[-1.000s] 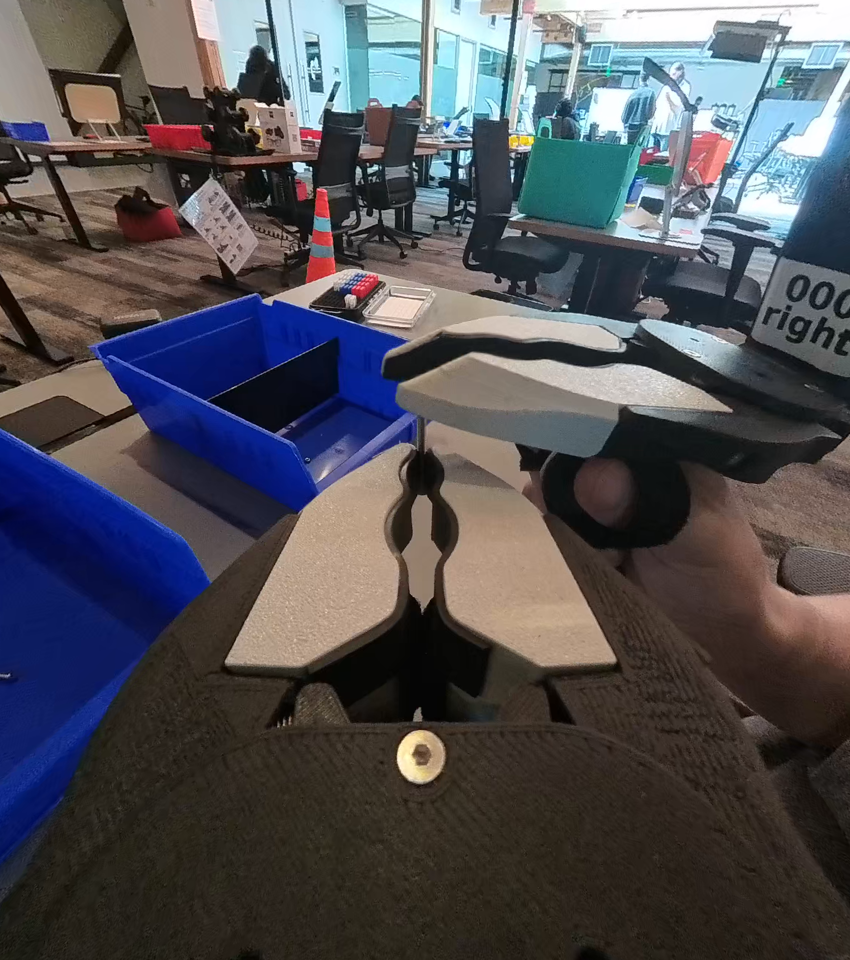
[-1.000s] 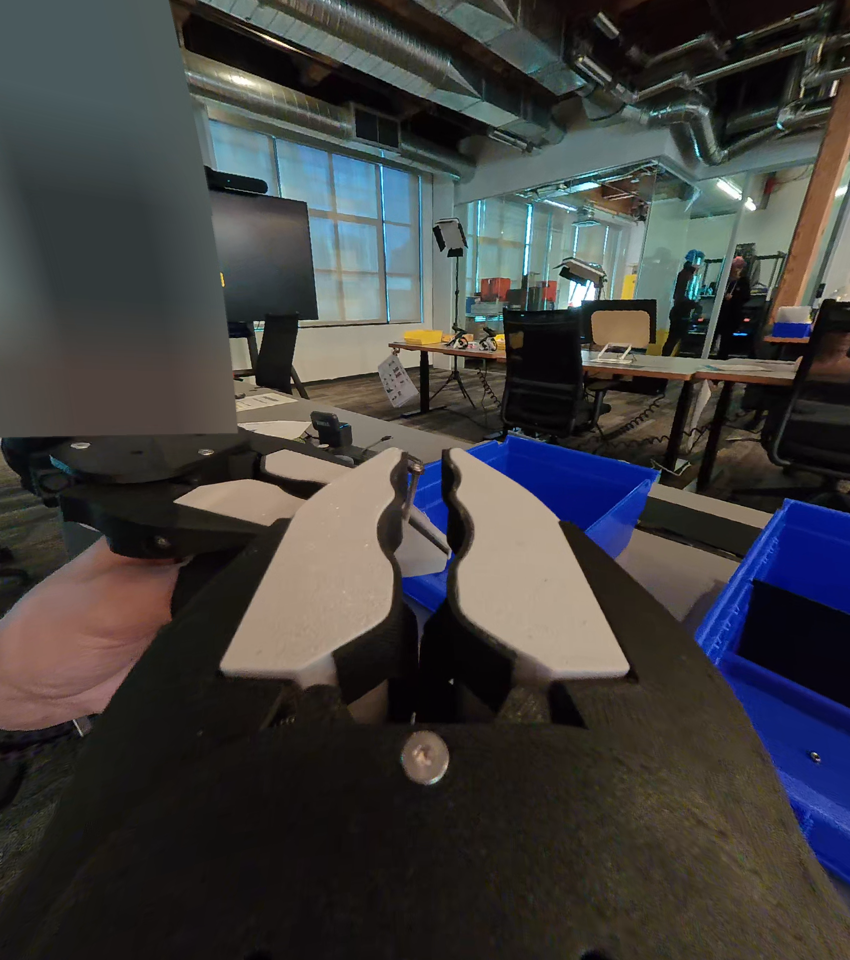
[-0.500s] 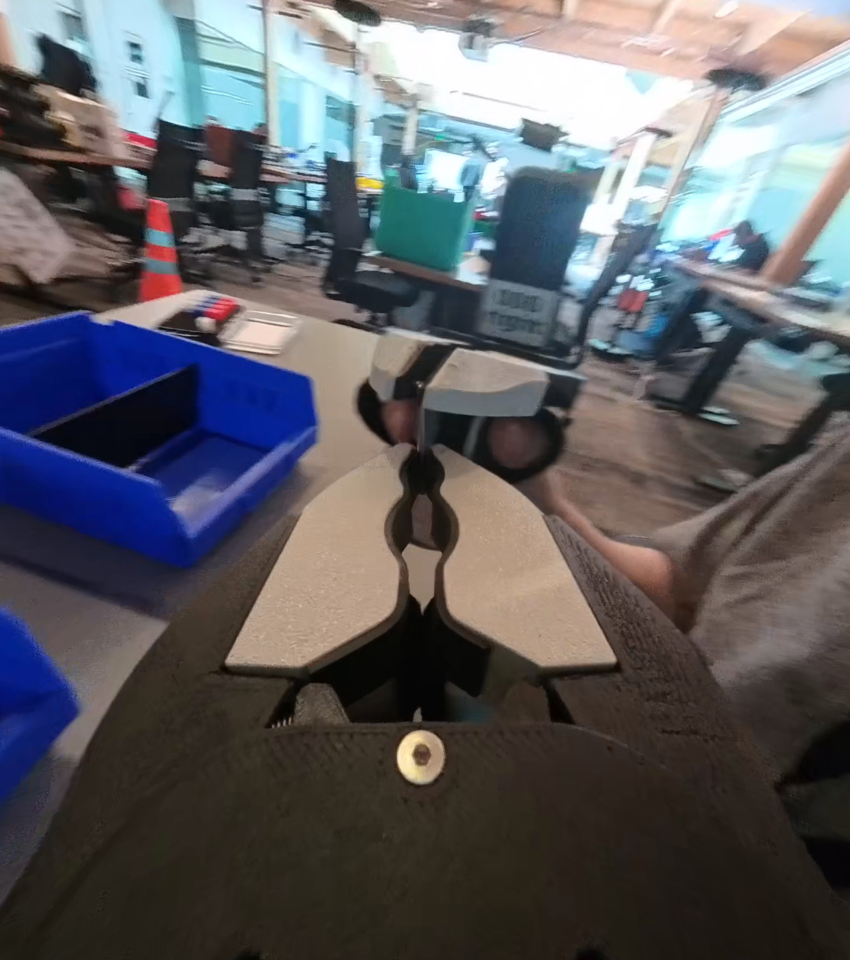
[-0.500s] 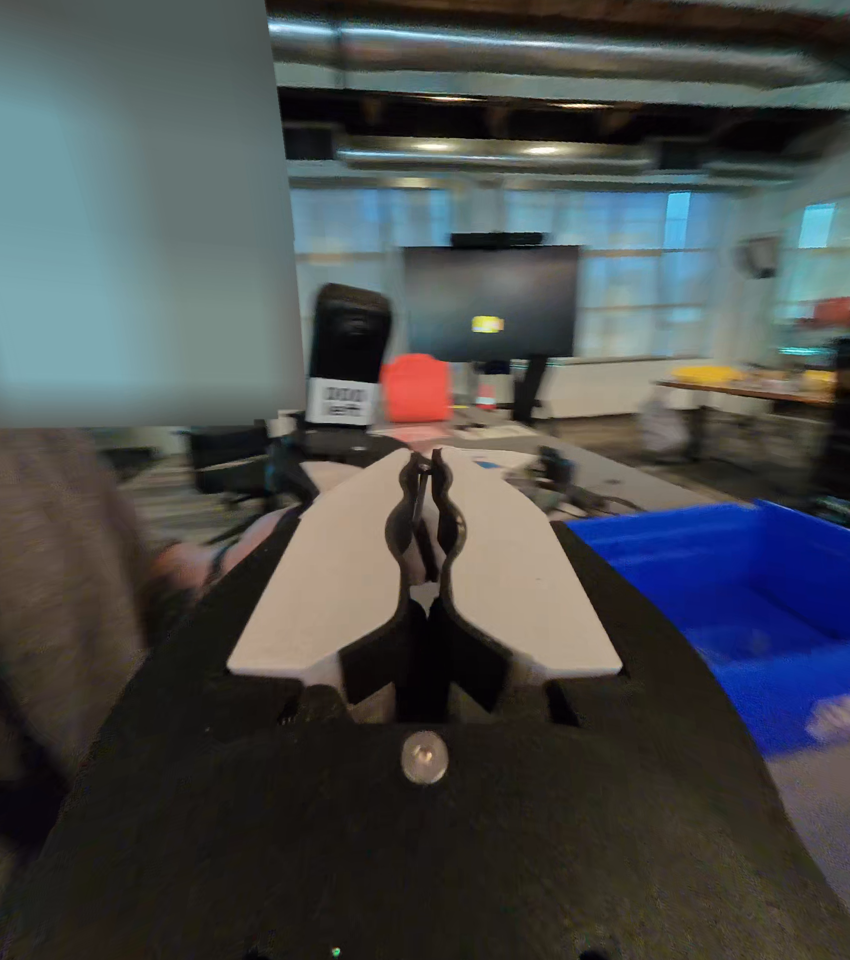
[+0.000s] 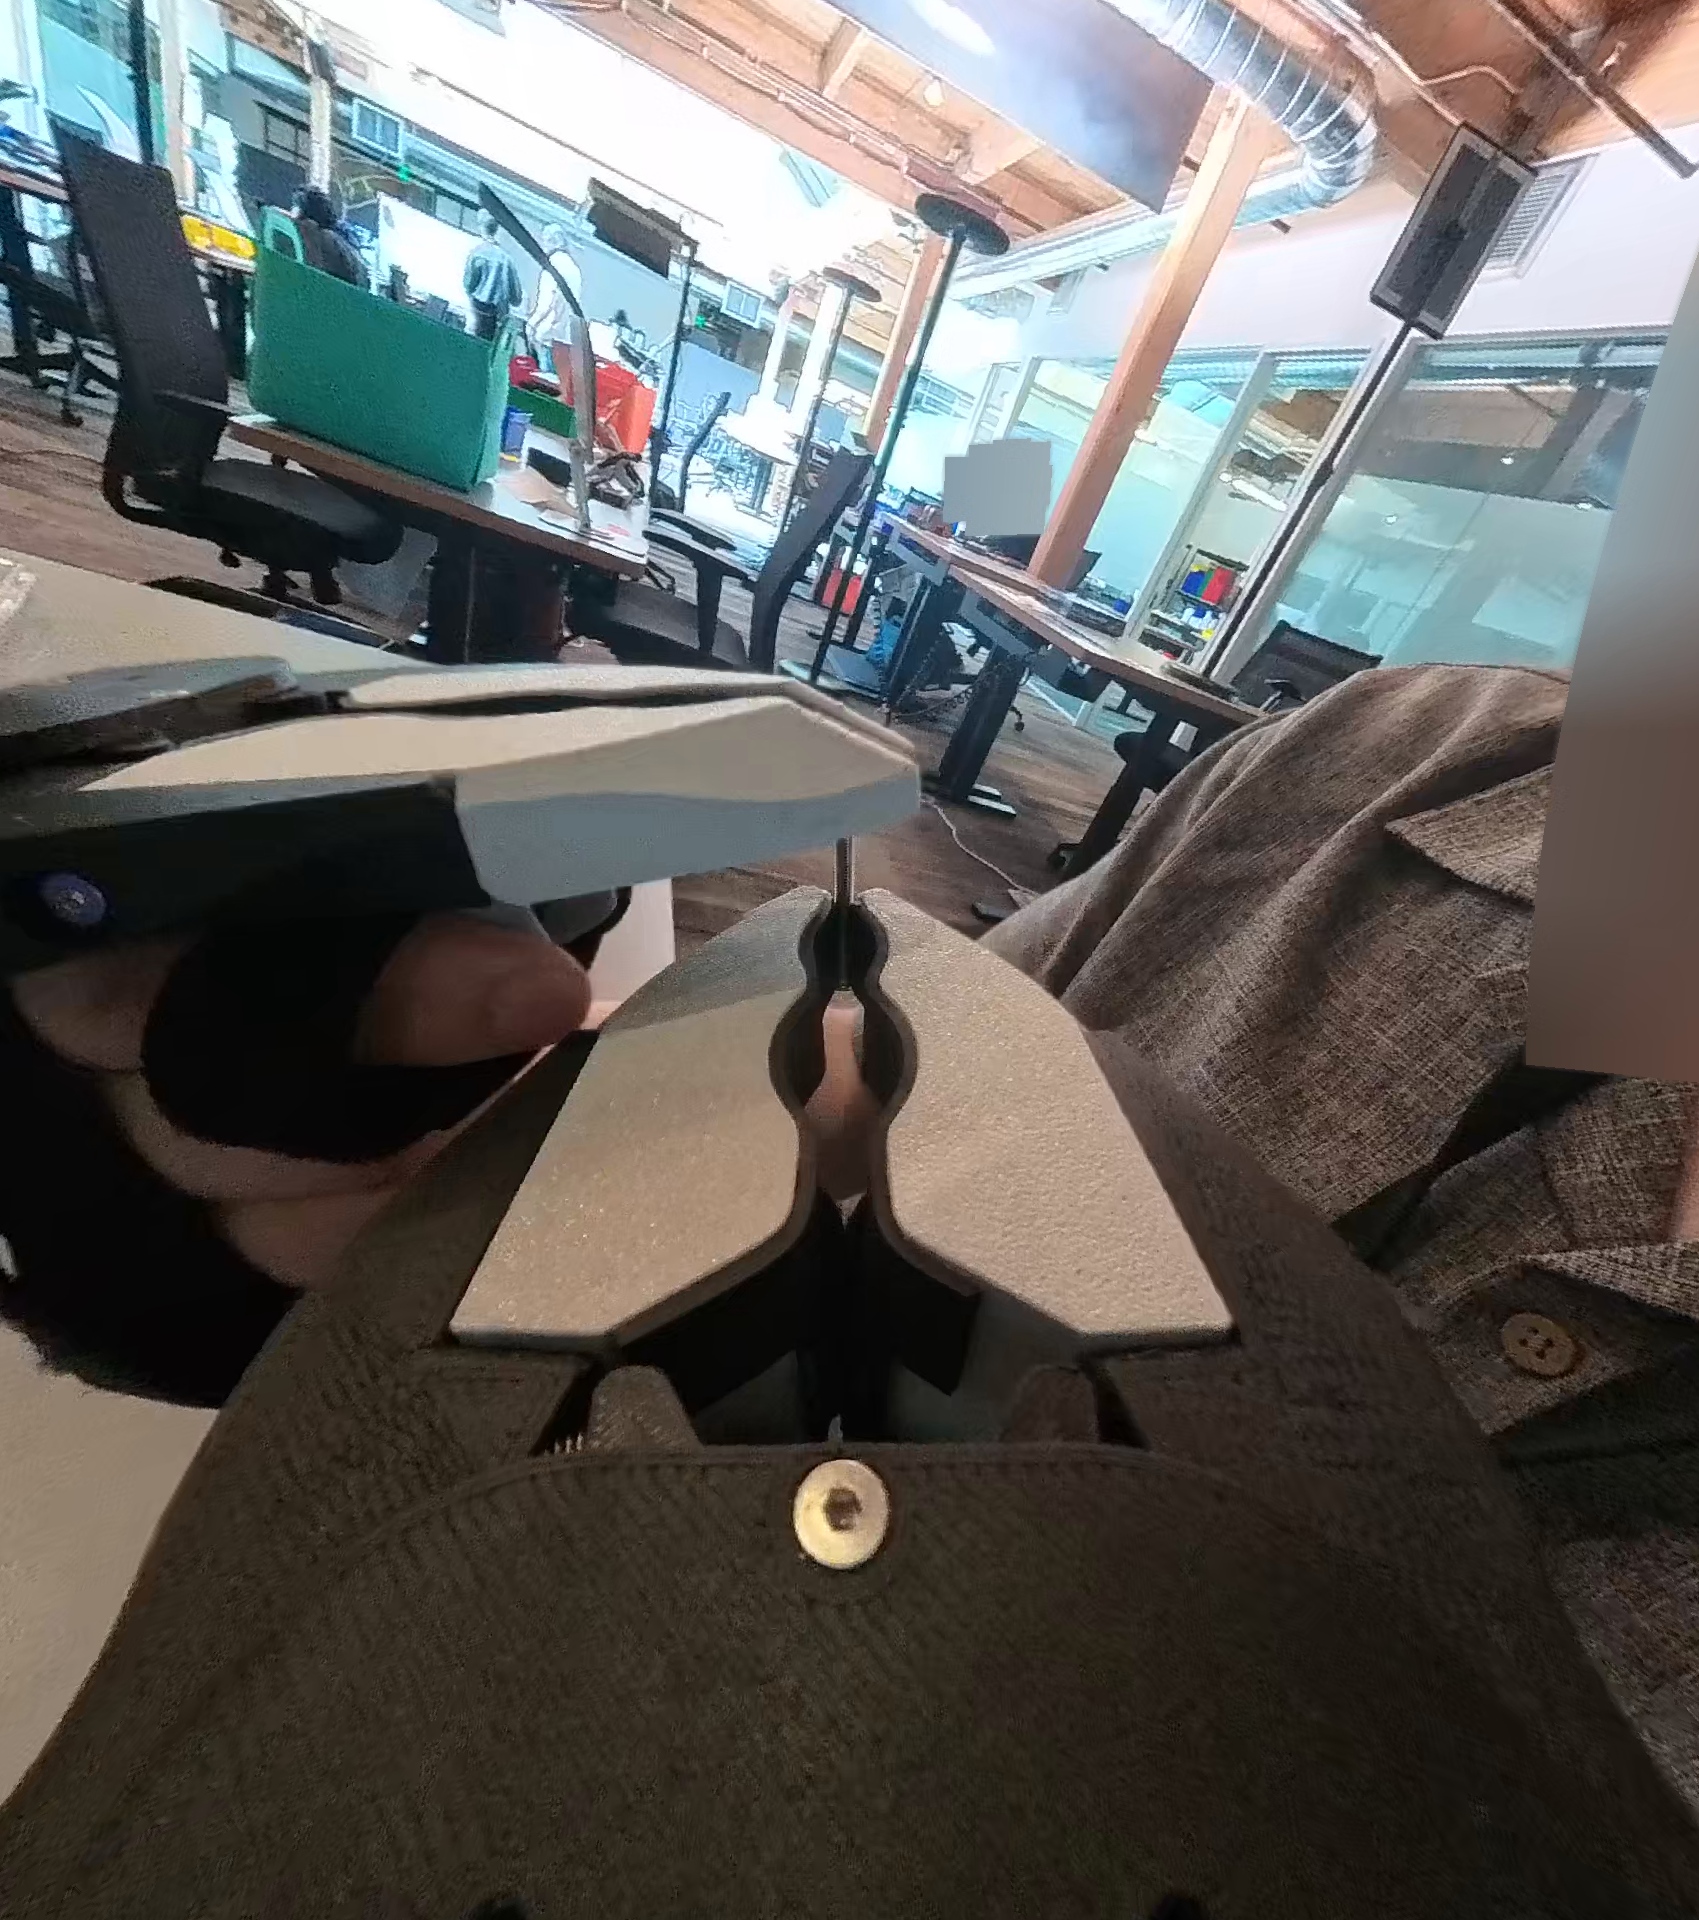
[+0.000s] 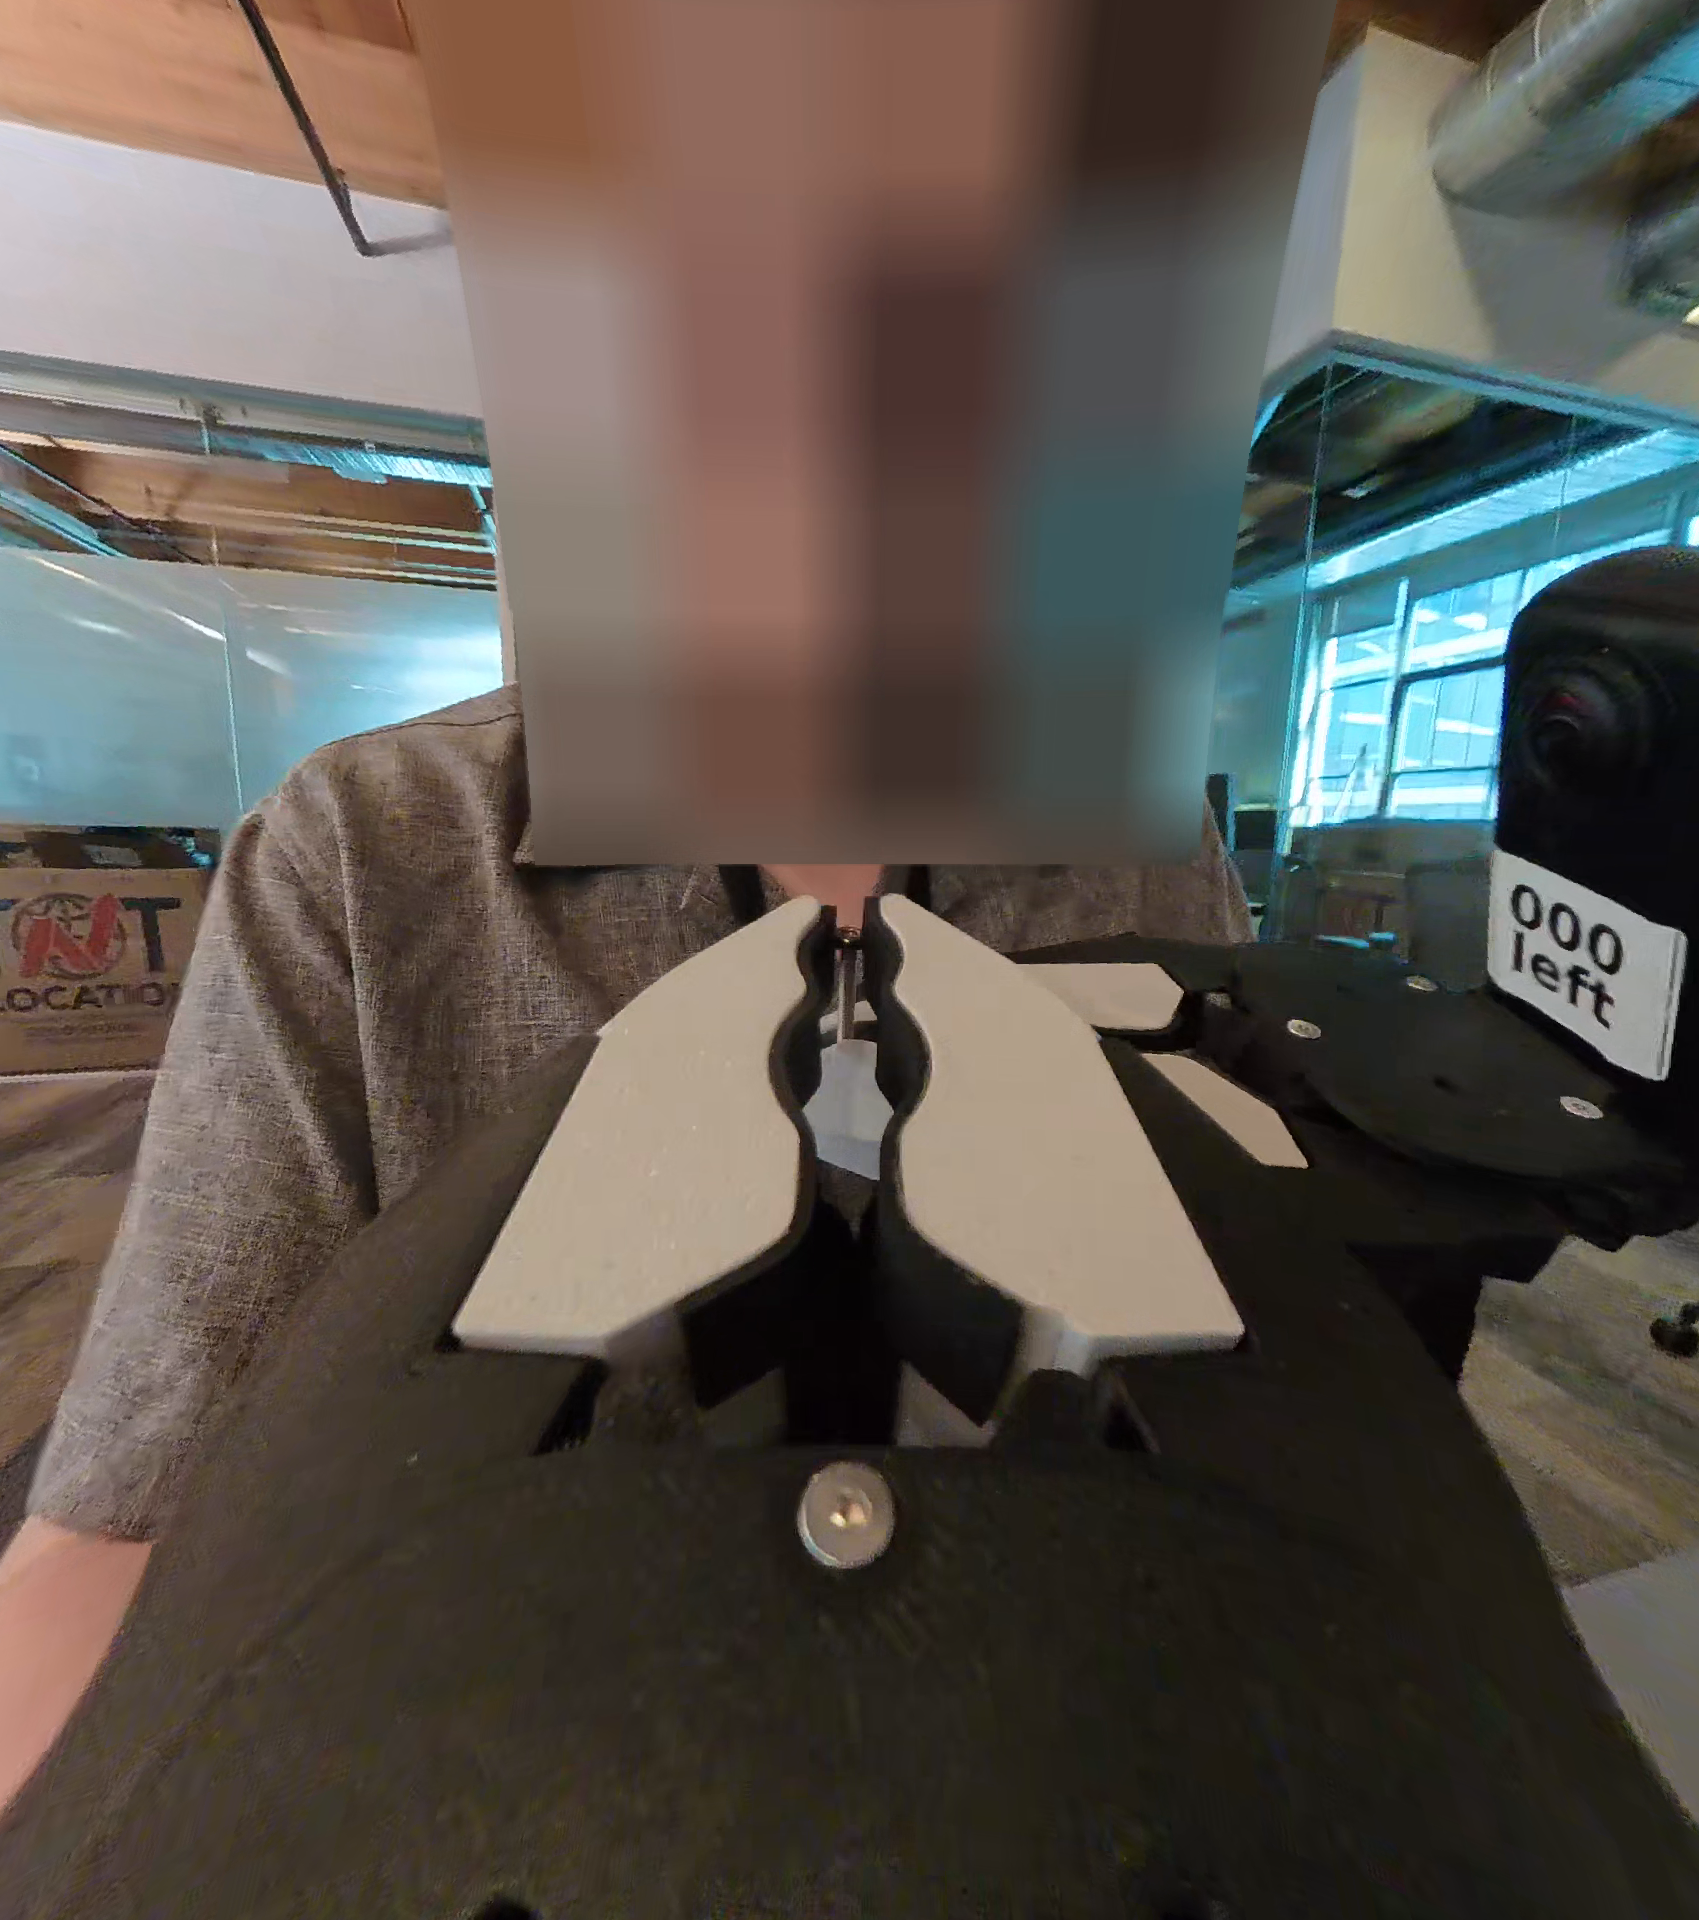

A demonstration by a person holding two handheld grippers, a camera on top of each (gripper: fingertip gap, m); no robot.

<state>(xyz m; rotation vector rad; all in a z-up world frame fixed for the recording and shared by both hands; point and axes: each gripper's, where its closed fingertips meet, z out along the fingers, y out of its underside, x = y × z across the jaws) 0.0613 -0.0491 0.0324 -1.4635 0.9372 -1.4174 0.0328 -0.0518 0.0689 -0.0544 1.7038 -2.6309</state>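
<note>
My left gripper (image 5: 843, 920) is shut on the lower end of a thin metal screw (image 5: 843, 878) that stands upright at its tip. My right gripper (image 5: 855, 758) reaches in from the left just above it, with the screw's upper end between its fingertips. In the right wrist view my right gripper (image 6: 847, 935) is shut on the same screw (image 6: 843, 997), whose small head shows at the tip. The left gripper's fingers (image 6: 1125, 992) come in from the right underneath, with its black camera (image 6: 1655, 831) behind. Both grippers are raised and point towards a person's chest.
A person in a grey shirt (image 5: 1344, 935) is close in front of both grippers. The grey table (image 5: 14, 1507) lies low on the left. A green bin (image 5: 367, 384) sits on a far desk among office chairs. A cardboard box (image 6: 45, 956) stands behind the person. Left tips to right tips: about 4 cm.
Both grippers have swung away from the blue bins towards the person, and the bins have left view. The right gripper now enters the left view from the left. Both stay shut on the screw.
</note>
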